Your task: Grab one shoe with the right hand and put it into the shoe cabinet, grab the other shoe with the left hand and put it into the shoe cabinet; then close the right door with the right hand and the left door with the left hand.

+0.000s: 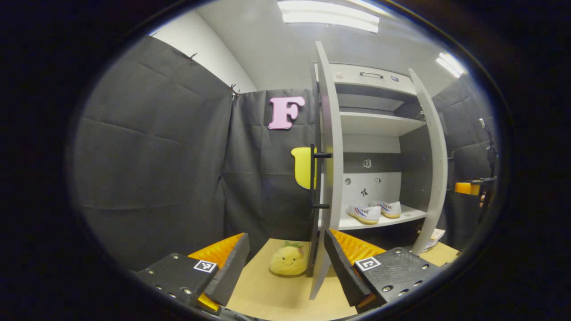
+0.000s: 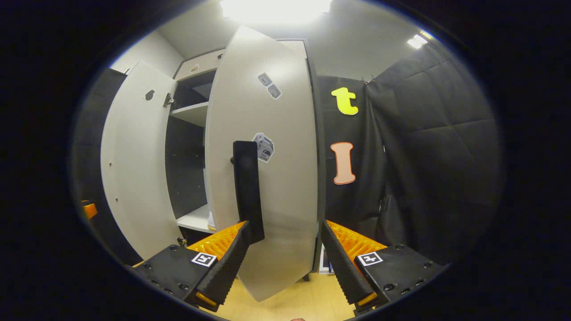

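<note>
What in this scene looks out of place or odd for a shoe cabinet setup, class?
A yellow plush toy sits on the floor by the foot of the left door, unrelated to shoes. Both shoes rest neatly on a shelf; both doors stand open. Nothing looks spilled or damaged.

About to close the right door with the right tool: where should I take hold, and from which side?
Grip the long vertical bar handle on the right door's outer face. It stands proud of the panel, upright, just ahead of the open right tool. Come straight on, one finger each side of the bar.
</note>
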The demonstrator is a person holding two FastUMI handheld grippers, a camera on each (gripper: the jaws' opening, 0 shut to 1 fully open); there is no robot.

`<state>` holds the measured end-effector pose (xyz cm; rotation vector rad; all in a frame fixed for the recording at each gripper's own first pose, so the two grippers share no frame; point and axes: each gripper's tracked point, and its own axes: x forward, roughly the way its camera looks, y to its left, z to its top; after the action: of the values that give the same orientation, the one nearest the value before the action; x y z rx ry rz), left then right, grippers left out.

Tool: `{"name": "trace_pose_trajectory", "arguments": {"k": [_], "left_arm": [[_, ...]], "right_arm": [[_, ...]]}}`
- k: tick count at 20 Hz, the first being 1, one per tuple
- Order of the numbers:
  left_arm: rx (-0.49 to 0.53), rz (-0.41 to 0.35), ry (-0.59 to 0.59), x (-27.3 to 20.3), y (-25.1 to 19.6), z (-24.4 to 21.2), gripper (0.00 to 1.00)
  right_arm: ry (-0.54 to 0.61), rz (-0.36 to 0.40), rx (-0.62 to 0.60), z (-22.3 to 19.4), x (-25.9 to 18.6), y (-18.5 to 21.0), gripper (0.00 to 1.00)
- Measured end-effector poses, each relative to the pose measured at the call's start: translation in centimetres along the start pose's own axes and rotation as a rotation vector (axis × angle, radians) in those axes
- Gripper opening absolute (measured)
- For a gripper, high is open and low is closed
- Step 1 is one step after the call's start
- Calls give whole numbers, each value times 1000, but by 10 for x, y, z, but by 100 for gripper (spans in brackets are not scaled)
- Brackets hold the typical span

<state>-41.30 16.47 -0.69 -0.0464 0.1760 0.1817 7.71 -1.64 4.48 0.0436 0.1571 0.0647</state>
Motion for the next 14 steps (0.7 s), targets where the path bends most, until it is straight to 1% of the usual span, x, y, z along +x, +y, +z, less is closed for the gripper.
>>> {"name": "trace_pose_trajectory", "arguments": {"k": [2,3,4,7,8,10,12,14], "left_arm": [[9,6,-11,3,3,1,97],[14,14,-20,6,6,2,97],[20,23,-30,10,9,5,97],[39,62,-51,23,19,12,97],[44,76,-52,26,22,12,97],[46,90,-50,30,24,13,97],[49,101,-41,34,25,11,97],[30,76,-35,34,17,10,96]], "right_arm": [[-11,0,12,-1,-5,2,99],[-12,-4,7,-4,-9,3,96],[-12,-12,-6,-5,-12,1,99],[-12,-48,-58,-10,-24,-7,96],[-11,-58,-71,-11,-28,-9,99],[-9,-74,-87,-13,-36,-11,99],[-7,-106,-103,-15,-45,-21,99],[-2,-143,-108,-17,-51,-34,99]]}}
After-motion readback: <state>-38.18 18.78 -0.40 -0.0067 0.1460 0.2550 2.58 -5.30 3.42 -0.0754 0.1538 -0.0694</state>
